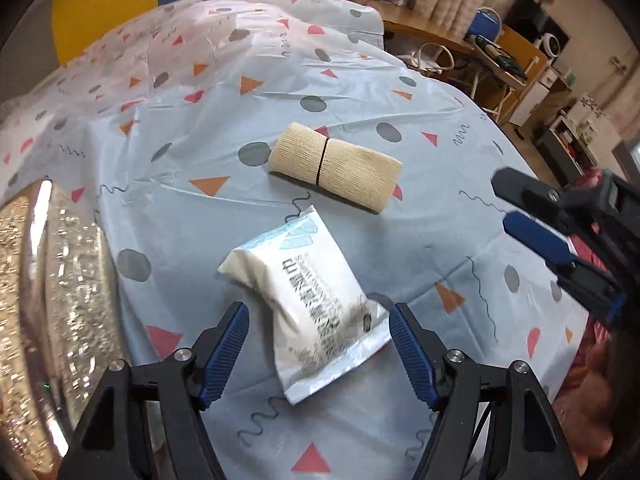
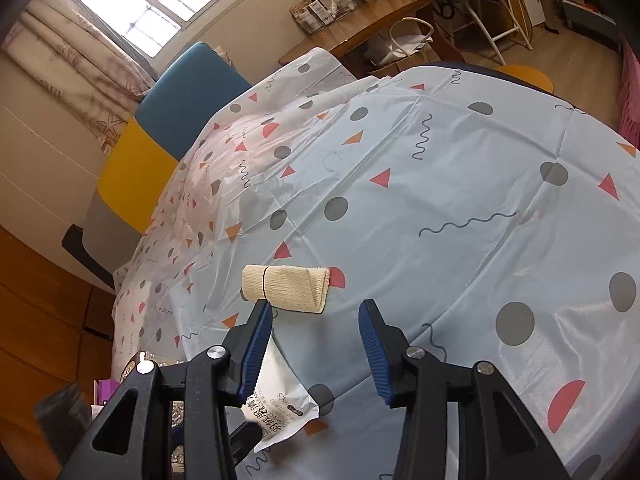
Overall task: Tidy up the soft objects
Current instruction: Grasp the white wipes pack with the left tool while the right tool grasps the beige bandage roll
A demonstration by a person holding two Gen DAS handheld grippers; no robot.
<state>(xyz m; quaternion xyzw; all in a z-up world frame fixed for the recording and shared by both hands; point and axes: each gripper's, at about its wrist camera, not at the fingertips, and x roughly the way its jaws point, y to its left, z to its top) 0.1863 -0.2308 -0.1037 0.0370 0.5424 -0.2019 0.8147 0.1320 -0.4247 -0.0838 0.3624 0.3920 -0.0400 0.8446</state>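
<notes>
The left gripper [image 1: 318,346] hangs released, jaws wide, with the near end of the wipes pack [image 1: 306,312] lying between its fingertips on the cloth [image 1: 400,240]. The pack sits skewed to the jaws, its far corner pointing ahead and left. Beyond it, further ahead and slightly right, lies the bandage roll [image 1: 334,166], well apart from the pack. A shiny tray [image 1: 48,300] sits off to the left, probably the place to put things.

The right gripper [image 2: 316,344] is also released and holds nothing; the roll [image 2: 286,288] lies just ahead of its tips, toward its left finger.

The step in hand looks like grasping the pack. To do it well, turn the left wrist so the pads [image 1: 228,348] meet the pack's long sides squarely, lower until they straddle its puffy middle and not the flat sealed edge, then close gently: the pack is soft and slippery and could squirt out.
</notes>
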